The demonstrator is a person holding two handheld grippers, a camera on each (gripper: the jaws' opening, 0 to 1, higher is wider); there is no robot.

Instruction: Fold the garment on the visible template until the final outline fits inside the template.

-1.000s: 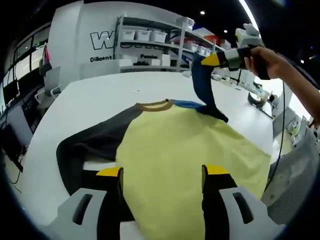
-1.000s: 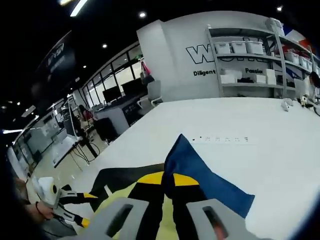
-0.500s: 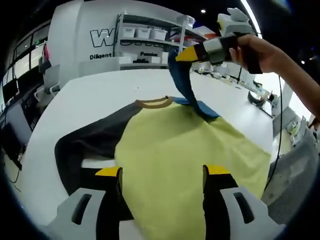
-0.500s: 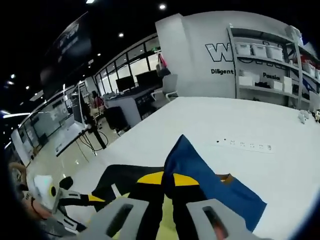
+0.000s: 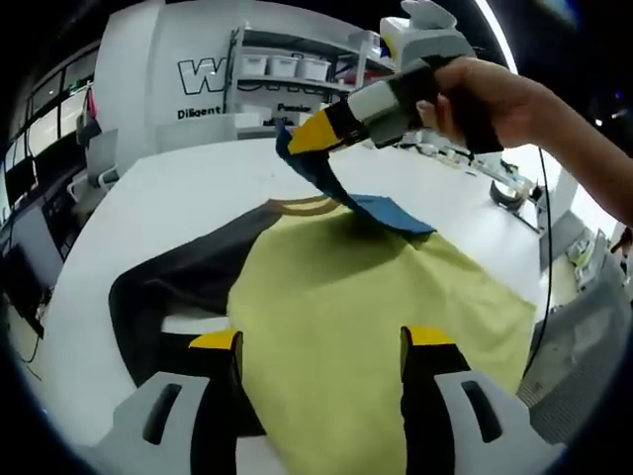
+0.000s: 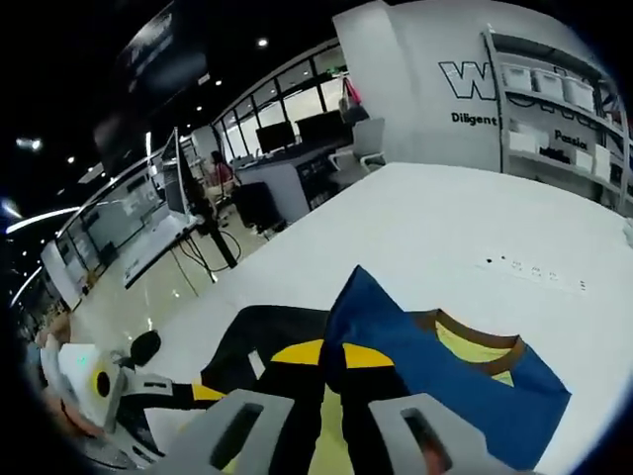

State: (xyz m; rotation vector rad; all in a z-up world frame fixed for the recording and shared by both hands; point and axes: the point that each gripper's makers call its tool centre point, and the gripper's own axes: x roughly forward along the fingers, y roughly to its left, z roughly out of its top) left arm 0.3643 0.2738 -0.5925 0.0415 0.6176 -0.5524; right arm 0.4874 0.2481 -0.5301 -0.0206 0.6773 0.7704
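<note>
Change since earlier frame: right gripper (image 5: 305, 136) has travelled from the upper right toward the upper centre of the left gripper view, drawing the blue sleeve (image 5: 348, 190) over the collar; left gripper (image 5: 321, 341) has stayed at the lower edge.
Garment: yellow short-sleeved shirt with a brown collar band (image 5: 366, 327), lying flat on the white bench (image 5: 148, 213), spread from centre to lower right of the left gripper view.
Dark sleeve: black fabric sleeve (image 5: 178, 287), lying flat at left centre of that view.
Blue sleeve: lifted off the bench at its tip, its base resting on the yellow body near the collar; in the right gripper view it fans from centre to lower right (image 6: 445, 371).
Right gripper jaws: clenched on the blue sleeve's edge, yellow pads pressed together at lower centre of the right gripper view (image 6: 331, 353).
Left gripper jaws: released, spread apart, with yellow fabric showing between them.
Hand: a person's hand (image 5: 485, 99) grips the right gripper's handle, upper right of the left gripper view.
Background: white shelving with bins (image 5: 297, 89), upper centre.
</note>
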